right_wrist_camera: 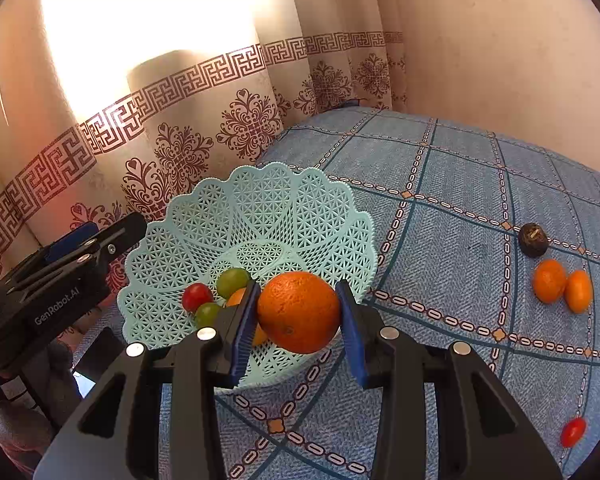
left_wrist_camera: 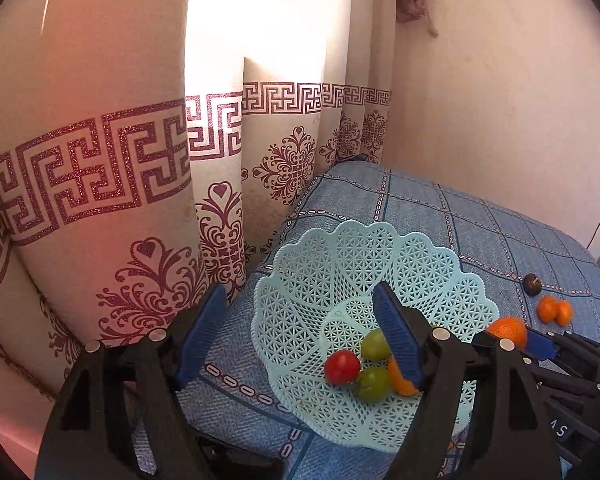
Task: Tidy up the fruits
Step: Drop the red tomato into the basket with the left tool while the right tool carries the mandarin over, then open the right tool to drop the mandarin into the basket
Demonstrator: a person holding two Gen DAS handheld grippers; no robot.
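Note:
A pale blue lattice basket [right_wrist_camera: 260, 208] stands on the blue checked tablecloth [right_wrist_camera: 440, 240]. In it lie a red tomato [right_wrist_camera: 197, 296], two green fruits [right_wrist_camera: 233, 281] [right_wrist_camera: 208, 314] and an orange fruit [right_wrist_camera: 238, 298] partly hidden by a finger. My right gripper [right_wrist_camera: 298, 286] is shut on a large orange [right_wrist_camera: 300, 312], held over the basket's near rim. My left gripper [left_wrist_camera: 300, 288] is open at the basket's [left_wrist_camera: 308, 264] left side with nothing between its pads. In the left wrist view, the held orange [left_wrist_camera: 508, 330] shows at the right.
Two small mandarins [right_wrist_camera: 549, 281] [right_wrist_camera: 579, 291], a dark round fruit [right_wrist_camera: 533, 239] and a red cherry tomato [right_wrist_camera: 573, 432] lie on the cloth to the right. A patterned curtain [left_wrist_camera: 100, 160] hangs close behind the basket. A pale wall [left_wrist_camera: 500, 120] bounds the far side.

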